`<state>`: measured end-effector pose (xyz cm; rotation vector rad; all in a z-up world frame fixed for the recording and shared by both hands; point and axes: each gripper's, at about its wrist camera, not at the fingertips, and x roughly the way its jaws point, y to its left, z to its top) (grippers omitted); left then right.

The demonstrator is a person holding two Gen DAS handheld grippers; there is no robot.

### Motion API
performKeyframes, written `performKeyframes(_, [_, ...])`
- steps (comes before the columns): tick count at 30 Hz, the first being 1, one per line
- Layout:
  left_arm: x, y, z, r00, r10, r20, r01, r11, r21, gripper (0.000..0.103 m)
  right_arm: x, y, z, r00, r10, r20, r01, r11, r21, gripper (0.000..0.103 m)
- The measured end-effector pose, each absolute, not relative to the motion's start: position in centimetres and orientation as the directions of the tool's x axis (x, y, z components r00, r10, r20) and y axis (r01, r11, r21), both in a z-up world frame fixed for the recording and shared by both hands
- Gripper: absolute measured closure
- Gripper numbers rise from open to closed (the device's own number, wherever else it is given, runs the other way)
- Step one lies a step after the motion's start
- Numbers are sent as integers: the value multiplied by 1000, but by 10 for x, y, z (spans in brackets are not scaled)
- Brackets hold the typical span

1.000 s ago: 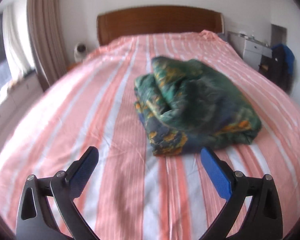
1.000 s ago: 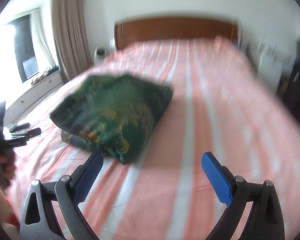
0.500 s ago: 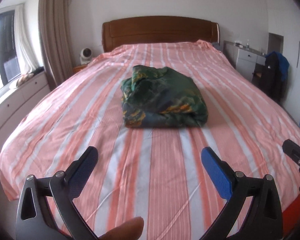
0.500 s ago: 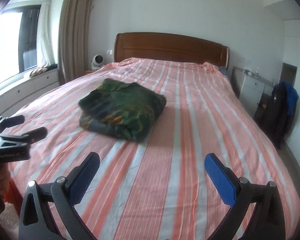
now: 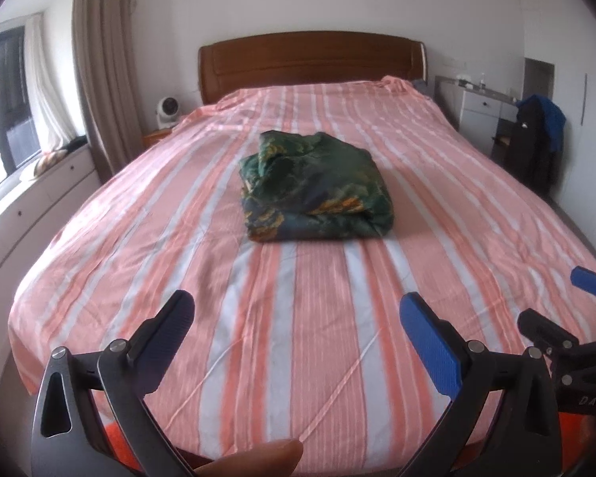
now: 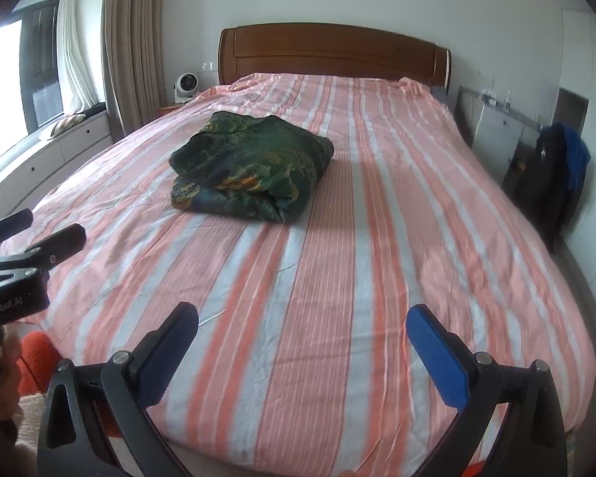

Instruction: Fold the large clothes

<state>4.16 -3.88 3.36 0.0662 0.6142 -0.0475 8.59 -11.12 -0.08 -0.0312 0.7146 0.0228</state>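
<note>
1. The left hand-held gripper (image 5: pixel 296 336) hangs over the foot of the bed, its blue-padded fingers spread wide with nothing between them; a fingertip (image 5: pixel 258 457) of the person shows at the bottom edge of that view.
2. The right hand-held gripper (image 6: pixel 302 340) is held the same way, fingers wide apart and empty, above the near end of the bed.
3. The bed (image 5: pixel 322 318) carries a sheet striped in pink, orange and pale grey, lying mostly smooth with light creases.
4. The folded green garment (image 5: pixel 316 187), patterned in dark green, blue and yellow-orange, rests as a thick, roughly square bundle on the middle of the bed, well apart from both grippers.
5. Behind stands a wooden headboard (image 5: pixel 312 61), with a small white fan (image 5: pixel 167 111) on the left.
6. To the right a white desk (image 5: pixel 482 109) holds small items too blurred to tell.
</note>
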Motion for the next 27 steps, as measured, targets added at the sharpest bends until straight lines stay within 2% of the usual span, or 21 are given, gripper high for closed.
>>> performKeyframes(2, [31,-40,35,817,-47,-575,100,993,61,0,73,-107,5,756,29,-654,-44,999,-7,0])
performKeyframes(7, [14,-46,31,799,18,-601,61,992,112,0,45,-97,5,752,56,-657,-88,996,-17,0])
performKeyframes(14, [2,-71,29,786,-6,-618,116,984,138,0,38,-97,-3,746,44,-665,-86,996,-31,0])
performKeyframes(20, [8,-66,37,762,-43,-646,122,989,78,0,36,-102,6,752,54,-657,-81,997,-10,0])
performKeyframes(27, [10,-55,38,769,-8,-639,79,994,82,0,36,-103,12,753,44,-656,-74,997,-18,0])
